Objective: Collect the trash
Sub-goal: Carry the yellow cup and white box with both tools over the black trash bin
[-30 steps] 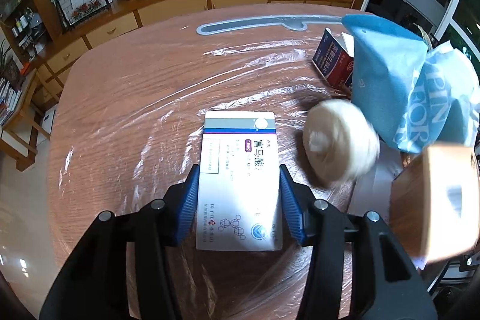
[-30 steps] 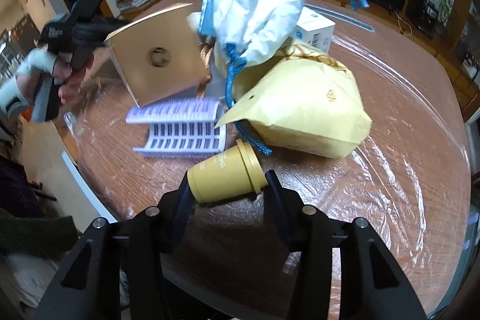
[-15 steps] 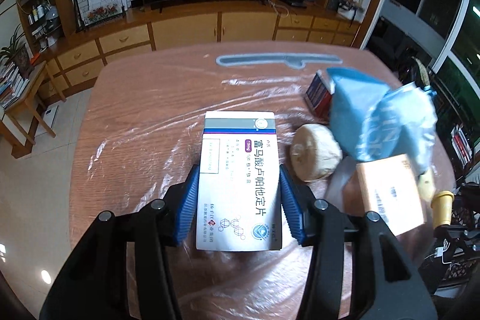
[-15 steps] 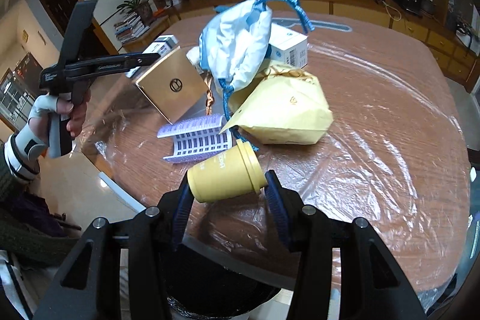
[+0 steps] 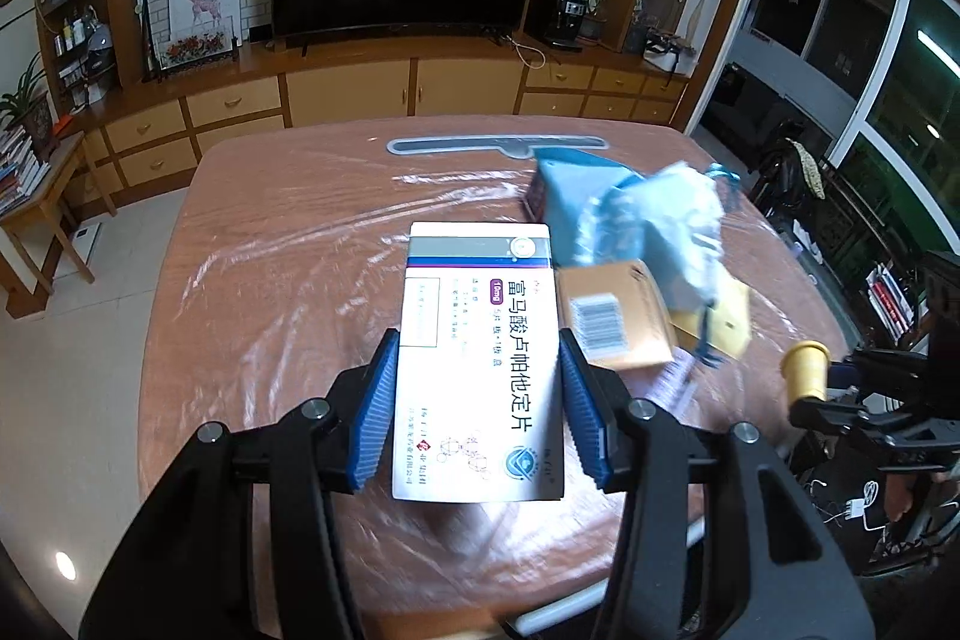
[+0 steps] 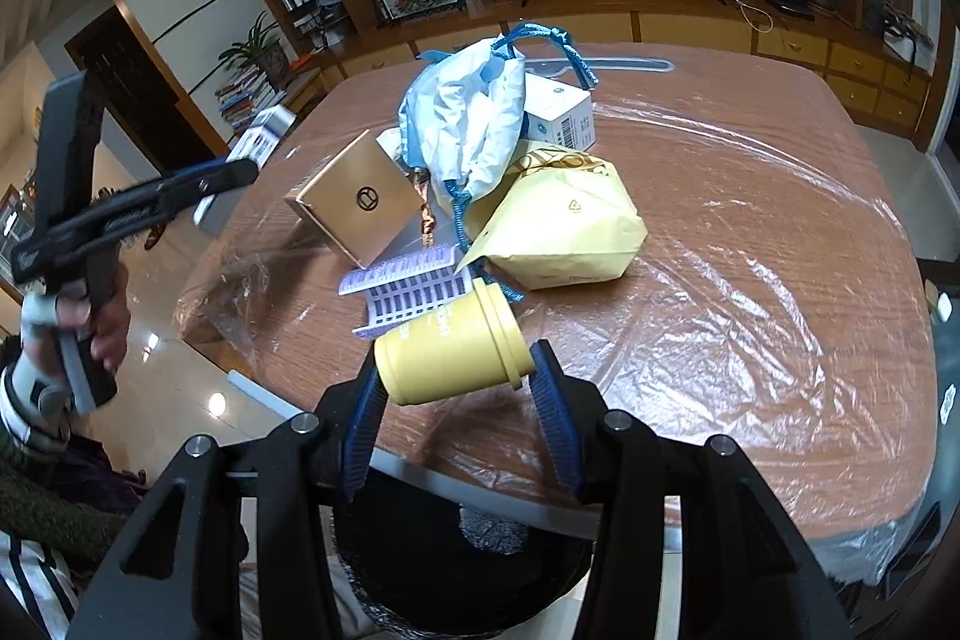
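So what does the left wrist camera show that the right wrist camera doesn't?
Only the left wrist view shows the printed face of the white medicine box clamped in the left gripper, and the barcode on the gold box. Only the right wrist view shows the black bin under the table edge, the purple blister strip, and the small white carton. Both show the yellow cup in the right gripper, the blue-and-white bag and the yellow bag.

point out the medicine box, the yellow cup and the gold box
medicine box (image 5: 480, 358), left wrist view, middle of its printed face
yellow cup (image 6: 447, 358), right wrist view, side wall
gold box (image 6: 360, 202), right wrist view, logo face
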### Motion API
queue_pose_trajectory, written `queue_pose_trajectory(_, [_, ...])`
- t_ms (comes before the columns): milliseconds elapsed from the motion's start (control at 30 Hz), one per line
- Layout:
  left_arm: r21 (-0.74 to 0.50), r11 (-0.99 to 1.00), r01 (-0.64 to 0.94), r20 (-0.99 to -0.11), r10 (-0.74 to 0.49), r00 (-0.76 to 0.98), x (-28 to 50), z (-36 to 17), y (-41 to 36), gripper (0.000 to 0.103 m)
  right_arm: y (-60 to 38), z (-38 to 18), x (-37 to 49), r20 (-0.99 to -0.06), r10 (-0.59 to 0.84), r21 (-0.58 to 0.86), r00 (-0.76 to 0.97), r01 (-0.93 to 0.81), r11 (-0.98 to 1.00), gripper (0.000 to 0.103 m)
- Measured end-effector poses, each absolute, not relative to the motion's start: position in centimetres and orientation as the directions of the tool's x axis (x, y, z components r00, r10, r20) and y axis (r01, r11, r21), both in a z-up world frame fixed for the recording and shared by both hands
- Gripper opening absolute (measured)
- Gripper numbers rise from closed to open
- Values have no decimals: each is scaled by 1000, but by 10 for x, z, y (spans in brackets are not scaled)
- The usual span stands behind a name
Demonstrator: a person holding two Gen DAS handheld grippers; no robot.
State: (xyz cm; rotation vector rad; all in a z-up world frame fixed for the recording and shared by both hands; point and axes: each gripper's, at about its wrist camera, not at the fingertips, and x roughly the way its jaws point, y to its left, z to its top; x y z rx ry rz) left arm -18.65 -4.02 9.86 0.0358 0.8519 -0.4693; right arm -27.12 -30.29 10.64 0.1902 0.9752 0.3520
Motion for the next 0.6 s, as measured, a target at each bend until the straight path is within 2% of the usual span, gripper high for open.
queue_pose_trajectory(233, [-175, 896, 407, -711, -401, 578, -224, 103, -46, 52, -298, 110, -286, -759, 386, 332, 525, -198, 922, 47])
queue_pose_trajectory(600, [-163, 859, 486, -695, -450, 562, -285, 107, -72, 52, -284, 119, -316, -730, 437, 380, 526, -220, 898, 47])
